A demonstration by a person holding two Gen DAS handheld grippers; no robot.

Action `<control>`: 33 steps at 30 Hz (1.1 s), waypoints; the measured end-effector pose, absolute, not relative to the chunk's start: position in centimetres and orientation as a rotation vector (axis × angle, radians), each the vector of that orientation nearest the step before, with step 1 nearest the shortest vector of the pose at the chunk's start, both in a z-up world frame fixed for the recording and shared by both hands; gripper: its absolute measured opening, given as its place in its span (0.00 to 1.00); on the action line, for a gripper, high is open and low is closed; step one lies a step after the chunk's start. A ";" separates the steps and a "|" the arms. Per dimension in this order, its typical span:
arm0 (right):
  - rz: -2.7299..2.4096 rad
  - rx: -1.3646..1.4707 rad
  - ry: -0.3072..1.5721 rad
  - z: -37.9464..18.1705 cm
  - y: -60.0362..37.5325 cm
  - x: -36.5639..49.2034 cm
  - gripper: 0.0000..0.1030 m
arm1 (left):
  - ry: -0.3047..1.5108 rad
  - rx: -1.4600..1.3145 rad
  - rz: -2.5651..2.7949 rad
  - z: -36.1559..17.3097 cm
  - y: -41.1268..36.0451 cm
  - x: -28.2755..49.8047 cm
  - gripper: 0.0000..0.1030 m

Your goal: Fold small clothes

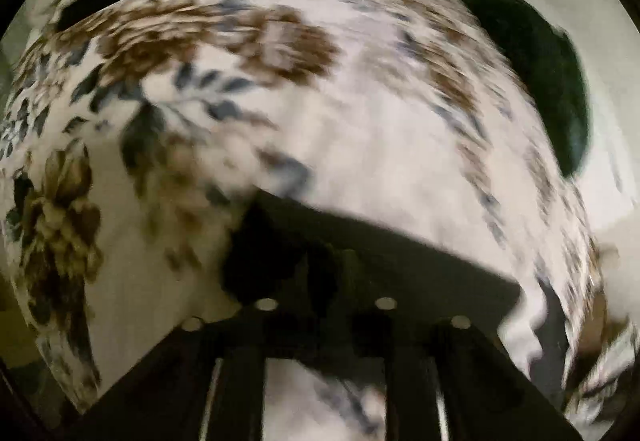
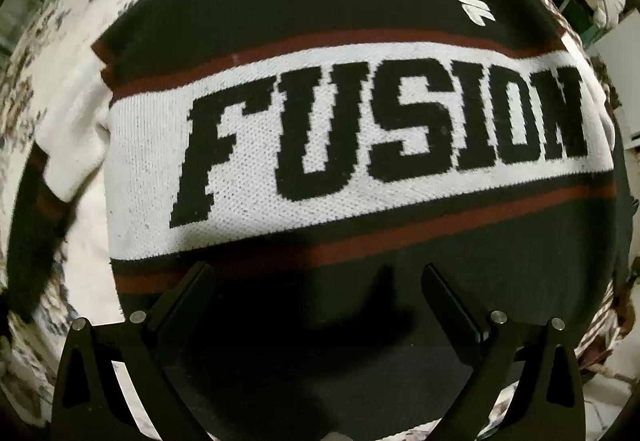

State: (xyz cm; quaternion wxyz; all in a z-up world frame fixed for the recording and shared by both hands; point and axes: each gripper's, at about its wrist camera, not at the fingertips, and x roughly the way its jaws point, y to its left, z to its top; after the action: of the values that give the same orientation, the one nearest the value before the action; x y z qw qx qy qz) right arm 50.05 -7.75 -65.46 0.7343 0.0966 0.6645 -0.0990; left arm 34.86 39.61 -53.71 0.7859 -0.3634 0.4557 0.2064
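The right gripper (image 2: 320, 281) is hanging released over the sweater (image 2: 320, 145). The left gripper's (image 1: 324, 269) jaws are too blurred to tell. Grabbing at 6 o'clock risks bunching the hem.

Flower-printed white sheet (image 2: 84, 177) as the carrying surface, black knitted sweater (image 2: 360, 241) with a white "FUSION" band lying flat on the sheet

Floral spread (image 1: 360, 129) covers surface: white ground, brown blooms, blue-grey leaves. Heavily motion-blurred in left wrist view. In right wrist view it shows along surface's left and right edges, rumpled toward lower right. Pale backdrop (image 1: 600, 41) beyond far right edge. White box-like furniture (image 2: 618, 81) off right edge, detail unclear.
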 end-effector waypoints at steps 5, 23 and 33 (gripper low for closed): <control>-0.219 0.308 1.446 -65.1 -13.4 46.7 1.00 | 1.154 -0.681 0.163 -52.9 26.3 31.9 0.55; -0.448 0.636 1.510 -70.5 -45.0 27.5 1.00 | 1.366 -0.176 -0.043 -61.7 -1.7 27.5 0.38; -0.243 0.894 1.376 -69.5 -43.0 24.0 0.15 | 1.243 -0.162 -0.079 -56.6 -3.7 24.1 0.09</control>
State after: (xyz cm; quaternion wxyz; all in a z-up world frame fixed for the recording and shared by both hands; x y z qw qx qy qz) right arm 23.99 -43.03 -69.52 0.6752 0.3977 0.6118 -0.1082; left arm 24.10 -3.66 -56.61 0.8092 -0.0758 0.5815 -0.0371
